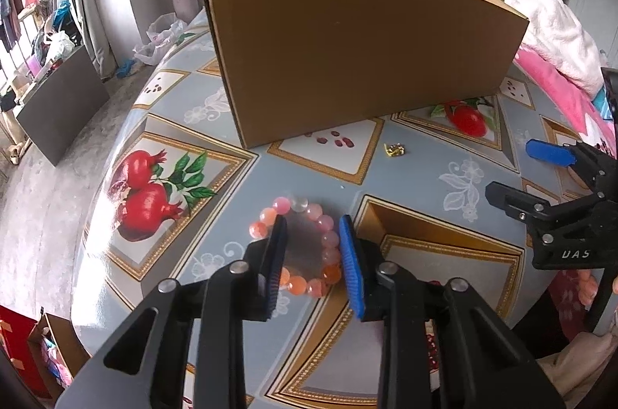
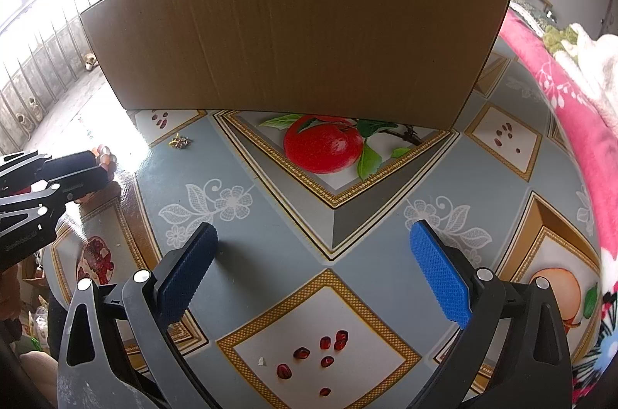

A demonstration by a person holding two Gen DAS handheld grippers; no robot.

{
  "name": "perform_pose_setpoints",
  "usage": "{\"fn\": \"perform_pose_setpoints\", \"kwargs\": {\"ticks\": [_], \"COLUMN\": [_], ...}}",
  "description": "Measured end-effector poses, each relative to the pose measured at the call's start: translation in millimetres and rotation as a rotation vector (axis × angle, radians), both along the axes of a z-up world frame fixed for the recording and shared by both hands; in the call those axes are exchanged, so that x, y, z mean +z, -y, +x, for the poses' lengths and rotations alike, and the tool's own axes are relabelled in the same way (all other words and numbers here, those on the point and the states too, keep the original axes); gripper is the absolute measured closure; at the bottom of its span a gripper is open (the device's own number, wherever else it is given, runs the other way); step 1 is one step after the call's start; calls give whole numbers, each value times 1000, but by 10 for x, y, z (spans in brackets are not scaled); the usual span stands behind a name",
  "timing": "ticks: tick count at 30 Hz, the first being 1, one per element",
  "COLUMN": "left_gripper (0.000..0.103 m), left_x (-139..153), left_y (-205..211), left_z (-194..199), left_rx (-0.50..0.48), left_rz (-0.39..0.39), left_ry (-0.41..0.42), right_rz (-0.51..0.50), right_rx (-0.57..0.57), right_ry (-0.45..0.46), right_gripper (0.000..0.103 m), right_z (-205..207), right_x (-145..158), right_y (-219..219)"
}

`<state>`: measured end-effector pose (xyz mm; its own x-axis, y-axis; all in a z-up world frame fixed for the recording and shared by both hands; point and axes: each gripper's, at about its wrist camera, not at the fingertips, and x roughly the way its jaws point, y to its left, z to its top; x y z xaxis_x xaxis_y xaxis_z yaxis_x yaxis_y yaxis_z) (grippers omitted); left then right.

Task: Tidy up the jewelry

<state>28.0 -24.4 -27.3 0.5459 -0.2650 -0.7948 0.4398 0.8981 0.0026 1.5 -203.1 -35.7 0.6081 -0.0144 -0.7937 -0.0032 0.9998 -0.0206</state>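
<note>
A pink and orange bead bracelet (image 1: 326,242) lies on the fruit-print tablecloth. My left gripper (image 1: 313,235) is over it, partly open: the dark left finger (image 1: 276,262) sits inside the ring near its left beads, the blue right finger (image 1: 351,270) just outside its right side. Whether the pads touch the beads I cannot tell. A small gold jewelry piece (image 1: 394,150) lies near the cardboard box (image 1: 363,50); it also shows in the right wrist view (image 2: 179,141). My right gripper (image 2: 313,270) is wide open and empty above the table, also seen from the left wrist view (image 1: 517,173).
The open-topped cardboard box (image 2: 293,30) stands across the back of the table. A pink blanket (image 2: 571,107) and white towel (image 1: 556,26) lie at the right. The table's left edge (image 1: 96,200) drops to the floor, where a dark box (image 1: 61,104) stands.
</note>
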Motion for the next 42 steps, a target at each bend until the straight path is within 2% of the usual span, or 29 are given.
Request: {"fn": "perform_pose_setpoints", "kwargs": {"ticks": [4, 21, 26, 32, 36, 42], "left_gripper": [94, 94, 94, 94, 94, 94], "left_x": [-1, 5, 1, -5, -5, -6], "left_y": [-59, -61, -82, -136, -159, -192], "left_z": [34, 10, 8, 1, 4, 8], "left_rx": [22, 2, 2, 13, 23, 18], "left_rz": [0, -41, -59, -67, -86, -104], "left_ry": [5, 9, 11, 19, 16, 20], "right_rz": [0, 3, 14, 119, 171, 193], "right_rx": [0, 4, 5, -34, 16, 132], "right_ry": [1, 10, -16, 27, 63, 54], "right_gripper": [8, 8, 8, 9, 25, 42], "right_z": [1, 3, 19, 53, 160, 427], "right_x": [1, 21, 57, 205, 317, 357], "right_y": [-3, -25, 35, 242, 232, -14]}}
